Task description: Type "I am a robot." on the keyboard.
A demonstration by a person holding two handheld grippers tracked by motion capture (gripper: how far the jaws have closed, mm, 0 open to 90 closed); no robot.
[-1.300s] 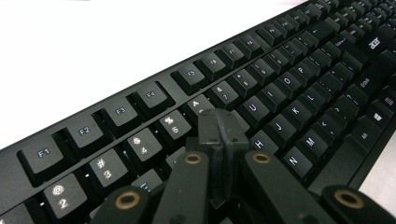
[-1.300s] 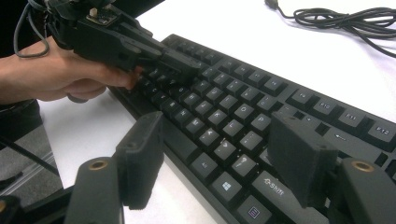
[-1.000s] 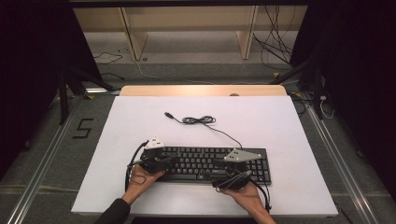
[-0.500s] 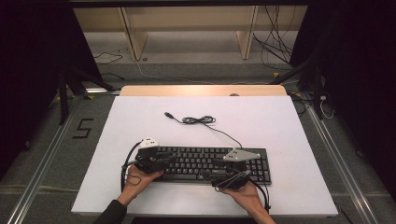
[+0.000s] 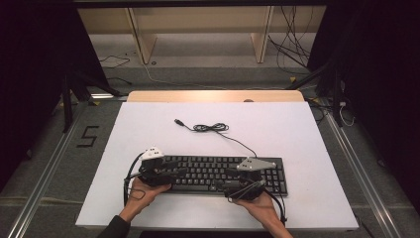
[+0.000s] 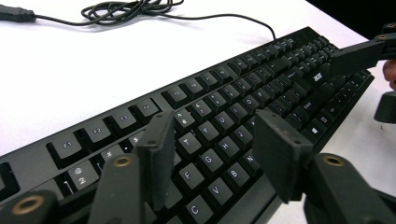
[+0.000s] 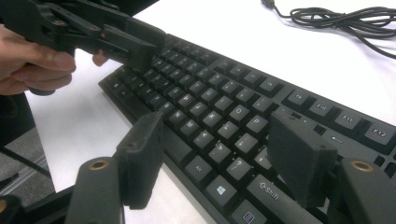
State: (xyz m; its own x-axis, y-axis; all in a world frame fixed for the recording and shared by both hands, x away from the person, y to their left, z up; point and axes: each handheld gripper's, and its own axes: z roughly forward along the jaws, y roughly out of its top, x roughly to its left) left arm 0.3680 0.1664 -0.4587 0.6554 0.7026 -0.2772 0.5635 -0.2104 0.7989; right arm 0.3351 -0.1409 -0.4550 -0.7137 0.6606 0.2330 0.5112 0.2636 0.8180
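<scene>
Both claws sat spread over the black keyboard point(image 5: 218, 173) at the white surface point(image 5: 297, 134) near edge: left claw point(image 6: 212, 154) just opened, right claw point(image 7: 219, 158) apparently empty. Risk: dropping jaws could hit keys.

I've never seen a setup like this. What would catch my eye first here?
A black keyboard lies near the front edge of a white table, its cable coiled behind it. A person's hands hold the left gripper and right gripper over its two ends, fingers apart above the keys.
</scene>
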